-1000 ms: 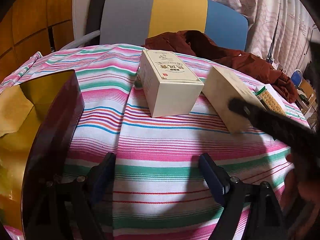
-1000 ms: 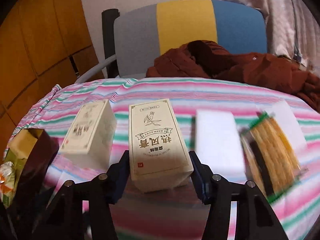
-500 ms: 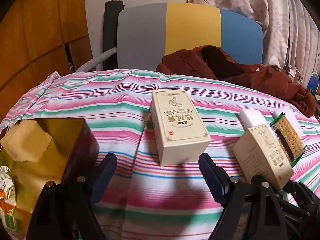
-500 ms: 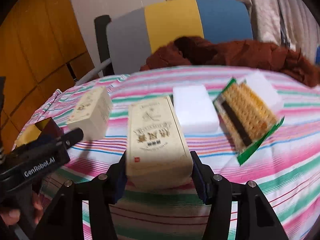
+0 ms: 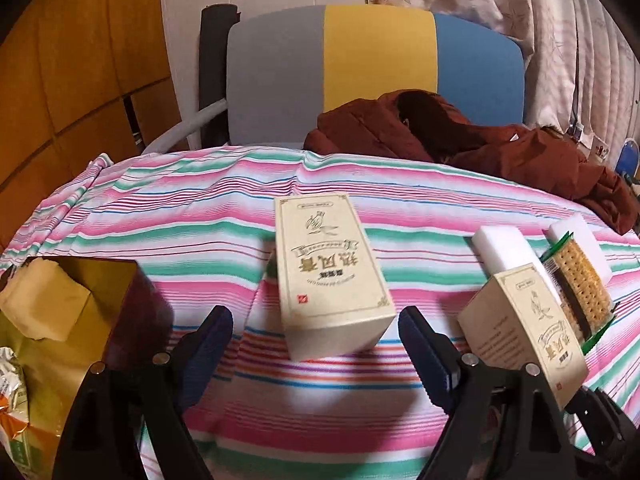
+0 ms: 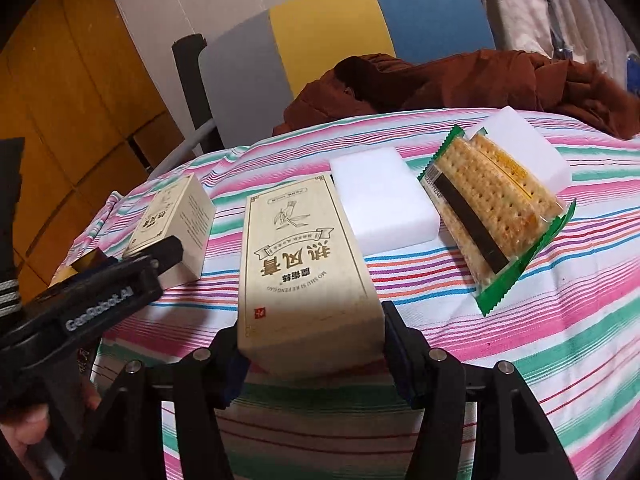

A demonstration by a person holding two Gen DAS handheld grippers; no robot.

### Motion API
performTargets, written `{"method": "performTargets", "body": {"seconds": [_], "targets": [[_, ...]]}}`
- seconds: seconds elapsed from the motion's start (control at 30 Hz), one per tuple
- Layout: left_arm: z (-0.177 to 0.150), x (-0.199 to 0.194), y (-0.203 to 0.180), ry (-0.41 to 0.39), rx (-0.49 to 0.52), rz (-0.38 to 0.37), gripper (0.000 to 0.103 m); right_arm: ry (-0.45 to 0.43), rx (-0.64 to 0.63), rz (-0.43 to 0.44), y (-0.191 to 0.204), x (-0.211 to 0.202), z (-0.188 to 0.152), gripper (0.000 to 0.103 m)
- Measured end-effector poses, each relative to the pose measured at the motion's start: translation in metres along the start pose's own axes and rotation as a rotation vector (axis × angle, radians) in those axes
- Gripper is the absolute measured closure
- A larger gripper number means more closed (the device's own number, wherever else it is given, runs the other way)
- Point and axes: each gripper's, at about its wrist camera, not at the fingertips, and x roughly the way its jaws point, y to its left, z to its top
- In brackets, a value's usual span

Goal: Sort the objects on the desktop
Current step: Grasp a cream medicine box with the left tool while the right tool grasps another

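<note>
Risk notes. Right gripper (image 6: 310, 354) fingers clamp one cream box (image 6: 304, 264) by its near end only, centre frame; long overhang could let it pivot or slip. Left gripper (image 5: 316, 344) fingers spread, holding nothing, second cream box (image 5: 328, 276) lying between and beyond them on the striped bench (image 5: 160, 216). Grippers sit close together, lower left of the right view: collision possible near the open carton (image 5: 80, 304).

cream box (image 5: 332, 276) before open gripper (image 5: 316, 344)
</note>
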Motion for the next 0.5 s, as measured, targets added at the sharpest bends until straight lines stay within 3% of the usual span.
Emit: {"method": "performTargets", "body": {"seconds": [0.13,0.27,0.37,0.43,0.5], "targets": [[0.004,0.005,0.002,-0.004,-0.020,-0.022,0.016,-0.001,-0.001,-0.002,0.001,0.000,-0.001,0.043],[0.008,0.014,0.005,-0.009,-0.028,0.024,0.016,-0.001,-0.003,-0.004,0.001,0.000,-0.001,0.043],[0.010,0.022,0.013,0.009,-0.067,0.016,0.018,0.000,-0.004,-0.005,0.001,0.000,0.000,0.043],[0.009,0.026,0.016,0.029,-0.080,-0.023,0.036,0.001,-0.008,-0.009,0.001,0.000,0.000,0.043],[0.007,0.030,0.018,0.047,-0.089,-0.063,0.048,0.002,-0.011,-0.012,0.001,0.001,0.000,0.043]]}}
